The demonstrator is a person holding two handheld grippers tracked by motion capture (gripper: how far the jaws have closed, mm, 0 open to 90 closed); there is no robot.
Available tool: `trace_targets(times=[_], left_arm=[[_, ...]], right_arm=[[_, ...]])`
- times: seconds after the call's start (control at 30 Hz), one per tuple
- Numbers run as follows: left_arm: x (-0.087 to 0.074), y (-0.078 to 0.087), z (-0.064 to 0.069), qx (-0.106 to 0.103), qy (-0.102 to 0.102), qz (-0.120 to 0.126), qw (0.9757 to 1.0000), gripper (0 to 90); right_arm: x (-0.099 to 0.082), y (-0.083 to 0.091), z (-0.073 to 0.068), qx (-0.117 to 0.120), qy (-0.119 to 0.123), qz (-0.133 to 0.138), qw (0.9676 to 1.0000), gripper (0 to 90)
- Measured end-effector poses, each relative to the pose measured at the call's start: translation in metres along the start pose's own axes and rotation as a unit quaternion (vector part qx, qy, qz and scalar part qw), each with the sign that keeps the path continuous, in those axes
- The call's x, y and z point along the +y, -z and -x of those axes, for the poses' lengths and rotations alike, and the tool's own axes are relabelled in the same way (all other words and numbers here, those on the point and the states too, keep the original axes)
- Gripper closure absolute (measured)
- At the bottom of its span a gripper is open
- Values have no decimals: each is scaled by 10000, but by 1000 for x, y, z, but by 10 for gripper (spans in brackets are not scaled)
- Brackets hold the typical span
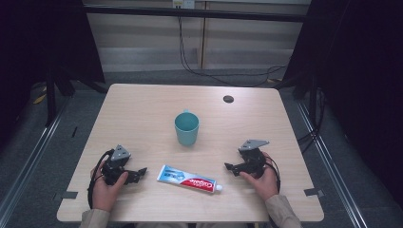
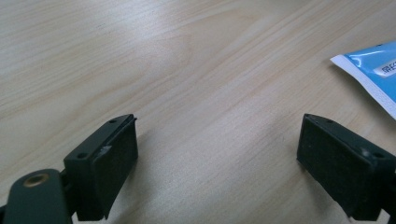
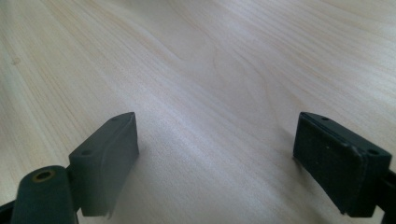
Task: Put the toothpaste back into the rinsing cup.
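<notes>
Plainly, both my jaws stood wide apart with nothing between them, left gripper [image 1: 139, 172] and right gripper [image 1: 229, 167] resting either side of the toothpaste tube [image 1: 189, 178] lying flat before the cup [image 1: 186, 128]; a shallow pinch could have skidded it off across the table [image 1: 142, 114].

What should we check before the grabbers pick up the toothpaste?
1. Left gripper open, nothing between its jaws: ok.
2. Right gripper open, nothing held: ok.
3. Toothpaste tube lying flat between both grippers, untouched: ok.
4. Teal cup upright, standing apart from the tube: ok.
5. Tube's cap on tight: cannot tell.
6. Anything inside the cup: cannot tell.
</notes>
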State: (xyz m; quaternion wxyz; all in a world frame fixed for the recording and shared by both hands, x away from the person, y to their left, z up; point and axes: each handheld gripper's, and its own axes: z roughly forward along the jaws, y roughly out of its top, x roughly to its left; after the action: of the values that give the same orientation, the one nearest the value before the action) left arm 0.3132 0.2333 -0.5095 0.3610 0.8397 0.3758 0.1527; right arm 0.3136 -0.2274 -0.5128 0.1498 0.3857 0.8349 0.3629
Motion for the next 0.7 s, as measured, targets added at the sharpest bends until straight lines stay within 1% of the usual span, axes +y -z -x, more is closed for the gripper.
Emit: trace_targets(times=[0.17,0.23,0.27,0.3,0.33,0.37,0.4,0.47,0.5,0.53,0.57,0.63,0.67,0.7], left_arm=[[0,0,0,-7,1,-9,10000,121],[0,0,0,-9,0,-9,10000,121],[0,0,0,-6,-3,-11,10000,121],[0,0,0,5,0,-3,10000,121],[0,0,0,-4,-2,-9,10000,121],[0,0,0,-3,-1,-10,10000,121],[0,0,0,6,1,-3,10000,121],[0,0,0,3,2,-3,10000,121],[0,0,0,3,2,-3,10000,121],[0,0,0,6,2,-4,10000,121],[0,0,0,3,1,-4,10000,121],[0,0,0,7,0,-4,10000,121],[0,0,0,-4,1,-12,10000,121],[0,0,0,-3,3,-10,10000,121]], right_arm=[[0,0,0,-11,-22,0,10000,137],[2,0,0,-1,-22,-81,10000,140],[7,1,0,26,-56,-261,9996,161],[11,2,0,109,-90,-407,9991,200],[15,3,0,293,-135,-462,9984,223],[20,4,-1,480,-176,-501,9974,223],[25,5,-2,547,-166,-557,9968,231],[36,8,-9,626,6,-685,9957,235],[36,8,-9,626,6,-685,9957,235],[42,8,-13,682,106,-738,9949,235],[52,9,-23,775,295,-889,9926,235],[62,8,-34,893,566,-995,9894,235],[66,8,-40,933,639,-1123,9872,236],[69,7,-45,1005,697,-1177,9855,236]])
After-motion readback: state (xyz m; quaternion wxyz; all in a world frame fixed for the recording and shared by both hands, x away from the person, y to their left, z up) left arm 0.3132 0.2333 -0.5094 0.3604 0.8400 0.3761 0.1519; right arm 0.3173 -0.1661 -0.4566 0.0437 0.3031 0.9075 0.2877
